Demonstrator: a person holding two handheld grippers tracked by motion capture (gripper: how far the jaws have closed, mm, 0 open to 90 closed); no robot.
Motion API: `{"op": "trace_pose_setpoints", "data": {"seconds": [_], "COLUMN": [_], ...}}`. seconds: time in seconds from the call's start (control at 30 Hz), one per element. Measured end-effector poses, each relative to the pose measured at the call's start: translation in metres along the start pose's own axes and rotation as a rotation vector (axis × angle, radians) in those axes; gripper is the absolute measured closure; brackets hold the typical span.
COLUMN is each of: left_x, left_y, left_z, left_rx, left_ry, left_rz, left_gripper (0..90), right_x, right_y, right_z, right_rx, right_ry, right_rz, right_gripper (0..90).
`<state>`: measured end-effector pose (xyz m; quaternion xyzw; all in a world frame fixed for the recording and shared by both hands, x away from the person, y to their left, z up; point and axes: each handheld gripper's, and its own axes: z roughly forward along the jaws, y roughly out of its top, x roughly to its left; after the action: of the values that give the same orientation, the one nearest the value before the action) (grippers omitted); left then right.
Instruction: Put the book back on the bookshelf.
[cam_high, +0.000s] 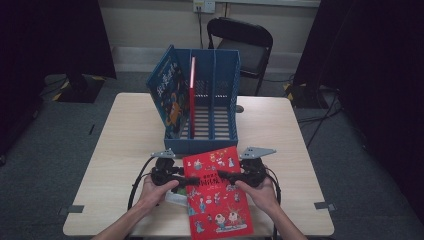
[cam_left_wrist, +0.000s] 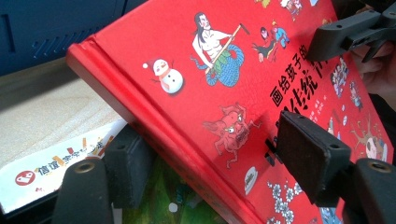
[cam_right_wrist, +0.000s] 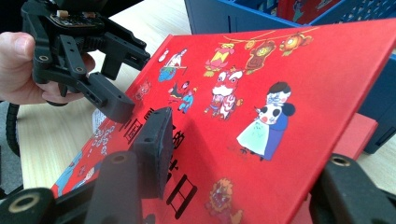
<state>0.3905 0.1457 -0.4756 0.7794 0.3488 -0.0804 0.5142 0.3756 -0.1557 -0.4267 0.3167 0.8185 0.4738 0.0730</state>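
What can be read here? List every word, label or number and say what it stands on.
"画给孩子的": on the cover of the red book, in the left gripper view.
"传统": in large characters beside it on the same cover; the rest is cut off.
"值值": next to a red logo on the white strip under the book; the small coloured characters after it are too blurred to read.
Yellow title on the blue book in the blue rack: too small to read.

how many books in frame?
4: red picture book clamped by both grippers; another book lying under it; blue book leaning in the blue rack; thin red one upright inside. More may be hidden.
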Motion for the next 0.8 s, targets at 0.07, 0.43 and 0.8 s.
{"op": "trace_pose_setpoints", "data": {"seconds": [0.07, 0.43, 0.8], "left_x": [-0.001, -0.011, -0.023], "left_y": [0.001, 0.011, 0.026], "left_z": [-0.002, -0.017, -0.025], "left_rx": [-0.014, -0.092, -0.151], "left_ry": [-0.001, 0.009, 0.027], "left_rz": [-0.006, 0.03, 0.059], "left_gripper": [32.2, 41.7, 45.6], "right_x": [0.0, 0.002, 0.01], "right_y": [0.0, 0.008, 0.018], "right_z": [-0.001, -0.009, -0.021], "right_rx": [-0.003, -0.051, -0.087], "right_ry": [0.0, -0.006, -0.048], "right_rz": [0.004, 0.025, 0.019], "right_gripper": [46.5, 46.0, 45.8]}}
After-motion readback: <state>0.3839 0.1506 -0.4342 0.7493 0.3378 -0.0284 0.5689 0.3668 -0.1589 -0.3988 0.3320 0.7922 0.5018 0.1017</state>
